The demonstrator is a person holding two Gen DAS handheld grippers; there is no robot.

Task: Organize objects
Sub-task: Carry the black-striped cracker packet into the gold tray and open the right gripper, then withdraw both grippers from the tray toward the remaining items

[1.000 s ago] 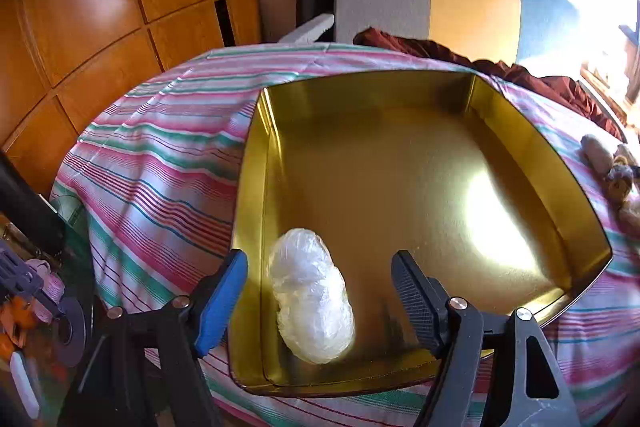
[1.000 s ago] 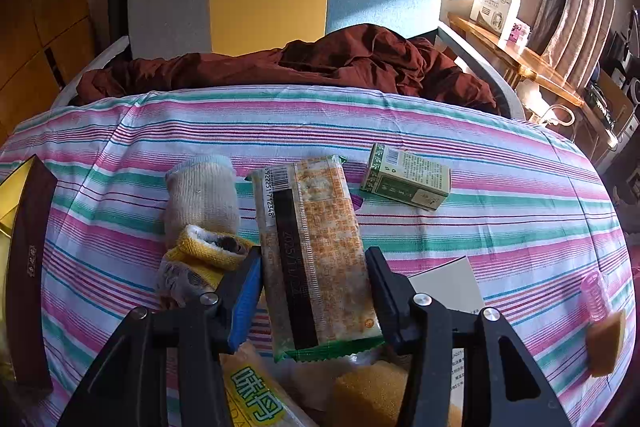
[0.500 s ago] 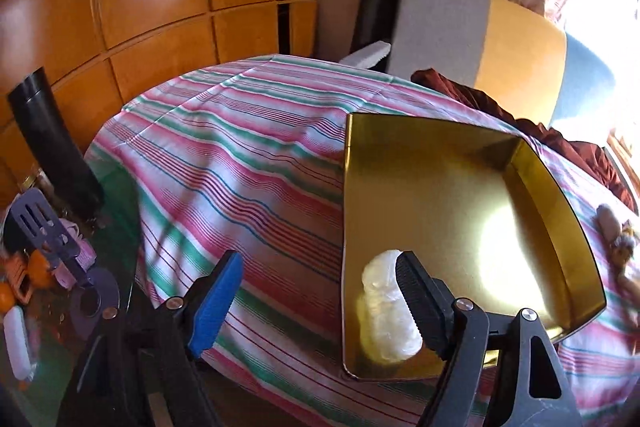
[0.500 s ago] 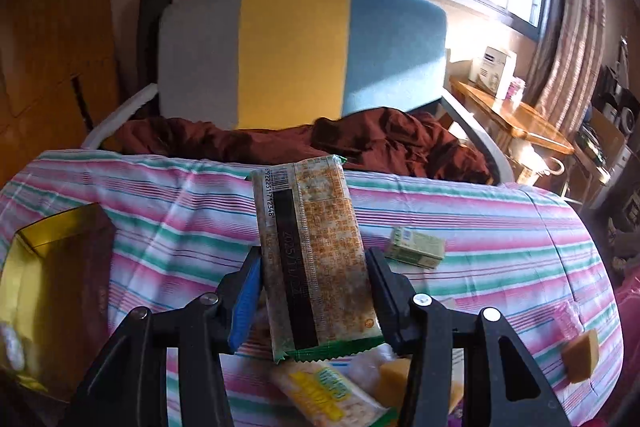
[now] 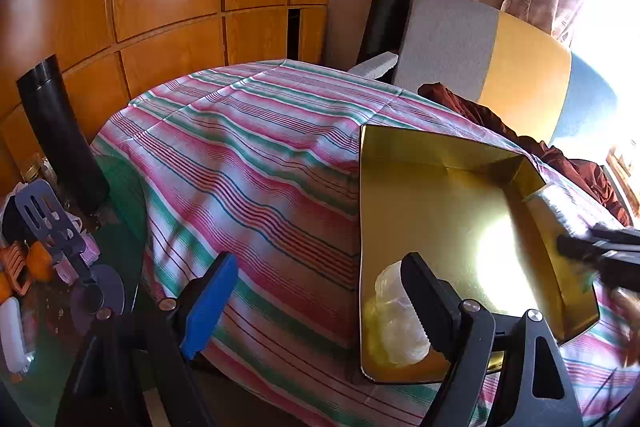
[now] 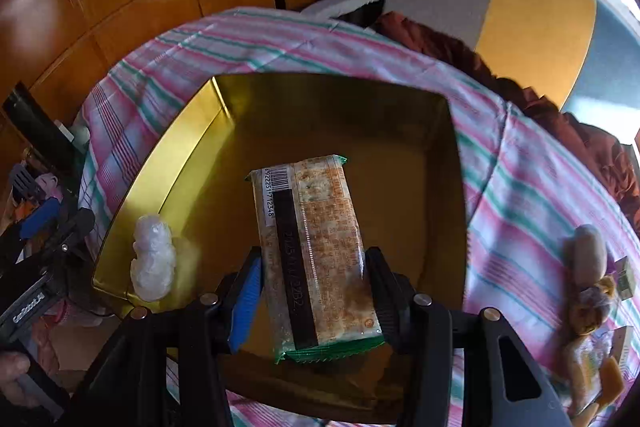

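A gold tray (image 6: 192, 131) lies on the striped tablecloth and also shows in the left wrist view (image 5: 436, 155). My right gripper (image 6: 314, 291) is shut on a long snack packet (image 6: 316, 247) and holds it above the middle of the tray. A white plastic-wrapped bundle (image 6: 154, 259) lies in the tray's near left corner; it also shows in the left wrist view (image 5: 396, 319). My left gripper (image 5: 316, 291) is open and empty, over the cloth beside the tray's left rim. The right gripper (image 5: 600, 251) shows blurred at the tray's right rim.
A sock and several small packets (image 6: 588, 267) lie on the cloth right of the tray. A brown cloth (image 6: 520, 91) and a chair (image 5: 488, 47) stand behind the table. Kitchen tools (image 5: 52, 227) and a black tube (image 5: 60, 135) sit at the left.
My right gripper has carried the snack packet left from the pile to above the tray. My left gripper has drawn back to the left, off the tray and away from the white bundle.
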